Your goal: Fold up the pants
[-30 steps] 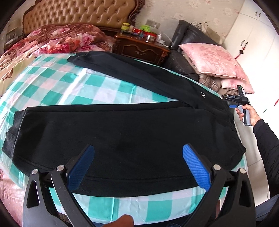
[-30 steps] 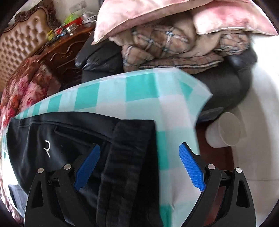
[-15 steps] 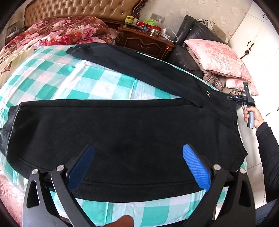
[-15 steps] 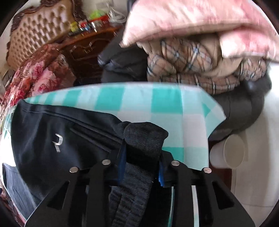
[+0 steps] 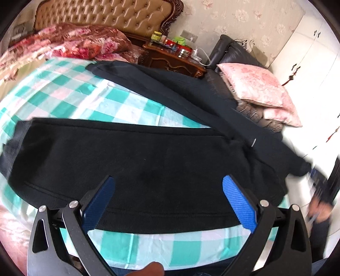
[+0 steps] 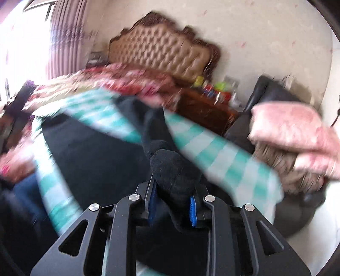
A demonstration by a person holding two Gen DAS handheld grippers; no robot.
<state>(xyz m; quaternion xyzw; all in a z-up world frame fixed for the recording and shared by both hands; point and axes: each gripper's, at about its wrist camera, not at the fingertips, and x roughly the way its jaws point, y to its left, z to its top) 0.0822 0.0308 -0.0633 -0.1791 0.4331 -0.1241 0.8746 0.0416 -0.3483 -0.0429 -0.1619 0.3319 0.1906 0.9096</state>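
A bed (image 5: 70, 95) fills most of both views, spread with a teal, white and pink checked sheet (image 5: 127, 104), with a tufted tan headboard (image 5: 102, 14) at its far end and a red floral quilt (image 5: 70, 40) bunched below that. Across the sheet lie the black pants (image 5: 148, 161): the nearer leg stretches flat from left to right just beyond the left gripper, the other leg angles away toward the headboard, and the two meet at the waist near the bed's right edge. Beyond that edge stands a dark leather chair (image 5: 233, 53) piled with a pink floral pillow (image 5: 255, 87) and folded blankets, and beside it a carved wooden nightstand (image 5: 170, 57) crowded with small bottles. The left gripper (image 5: 167, 203) hovers over the near leg with its blue-padded fingers (image 5: 240, 203) spread wide and nothing between them. The right gripper (image 6: 173, 203) has just been closing, and its fingers now pinch a thick bunched fold of the pants' waist fabric, which bulges up between the pads; the right wrist view is heavily smeared with blur. In the left wrist view that gripper shows only as a blurred dark shape at the far right, with the pants' waist corner drawn out toward it.
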